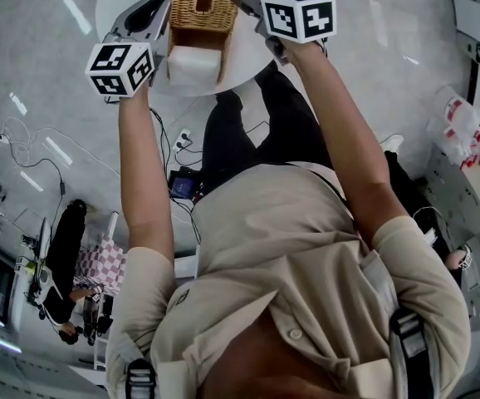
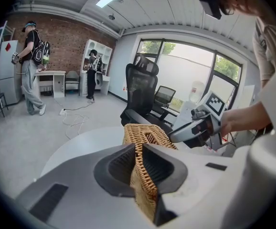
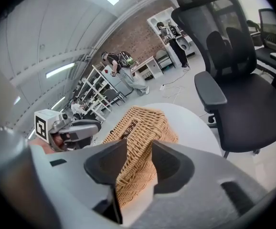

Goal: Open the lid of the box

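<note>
On the round white table (image 1: 248, 61), at the far edge of the head view, the tan woven wicker lid (image 1: 188, 7) with a dark slot in its top is sitting over a white rectangular box base (image 1: 192, 63). The base is showing below the weave on the side nearest the person. Whether the wicker lid is already lifting clear of the base I cannot tell; it looks seated, or barely raised.

The left gripper (image 2: 137, 159) is pinching a thin wall of the wicker lid, its dark pads pressed against the weave on both sides. The right gripper (image 3: 135, 163) is standing at the opposite side with its jaws spread wide. A corner of the wicker lid and a strip of white base are lying in the gap, but I see no clear squeeze on either.

Step in hand, as I judge it: taking hold before the lift, with one side gripped and the other not yet.

Next move is likely calling for the right gripper to close on its side of the weave, or to steady the white base. Both hands would then raise the lid straight and level, since a one-sided pull could tilt the lid or drag the whole box.

Further out:
- A black mesh office chair (image 3: 233, 75) is standing just beyond the table.
- Loose cables (image 1: 24, 152) are trailing over the grey floor.
- Two people (image 2: 32, 70) are standing well apart from the table, near a red brick wall (image 2: 57, 37).
</note>
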`<state>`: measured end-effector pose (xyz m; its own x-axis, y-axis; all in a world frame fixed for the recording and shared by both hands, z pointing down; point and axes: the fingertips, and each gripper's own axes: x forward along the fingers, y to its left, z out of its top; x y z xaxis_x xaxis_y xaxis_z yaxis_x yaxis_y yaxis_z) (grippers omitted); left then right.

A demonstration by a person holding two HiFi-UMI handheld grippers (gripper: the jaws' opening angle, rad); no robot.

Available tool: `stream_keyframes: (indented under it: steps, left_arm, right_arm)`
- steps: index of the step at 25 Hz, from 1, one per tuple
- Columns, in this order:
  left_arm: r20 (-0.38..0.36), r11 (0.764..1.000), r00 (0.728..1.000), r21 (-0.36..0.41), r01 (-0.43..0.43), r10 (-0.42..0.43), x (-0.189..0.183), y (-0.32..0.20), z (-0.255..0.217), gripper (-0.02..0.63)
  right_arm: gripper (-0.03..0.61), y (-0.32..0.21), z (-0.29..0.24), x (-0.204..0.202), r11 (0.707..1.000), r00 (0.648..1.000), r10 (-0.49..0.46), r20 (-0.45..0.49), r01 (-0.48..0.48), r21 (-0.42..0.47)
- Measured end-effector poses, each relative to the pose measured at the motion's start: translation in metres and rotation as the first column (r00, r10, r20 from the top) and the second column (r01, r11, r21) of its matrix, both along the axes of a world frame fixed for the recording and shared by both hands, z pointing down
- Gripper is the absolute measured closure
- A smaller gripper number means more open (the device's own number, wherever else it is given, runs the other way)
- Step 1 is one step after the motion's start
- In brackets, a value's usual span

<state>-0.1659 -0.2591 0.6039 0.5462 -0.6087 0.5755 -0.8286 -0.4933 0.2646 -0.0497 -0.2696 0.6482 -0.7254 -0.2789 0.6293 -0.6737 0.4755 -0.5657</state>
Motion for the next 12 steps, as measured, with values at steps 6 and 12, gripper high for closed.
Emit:
stream_keyframes:
  steps: [6, 12]
  left_arm:
    - [-0.004, 1.0, 1.0, -0.01, 0.002, -0.002, -0.001, 0.003, 0.003, 0.591]
    - [-0.009, 0.999, 1.0, -0.047, -0.003, 0.003, -0.003, 0.006, 0.013, 0.591]
  right_arm:
    - [0.43, 0.004, -0.001, -0.001, 1.0, 1.0, 0.006, -0.003, -0.006, -0.008]
    - [0.416, 0.006, 0.006, -0.003, 1.0, 1.0, 0.012, -0.025, -0.013, -0.016]
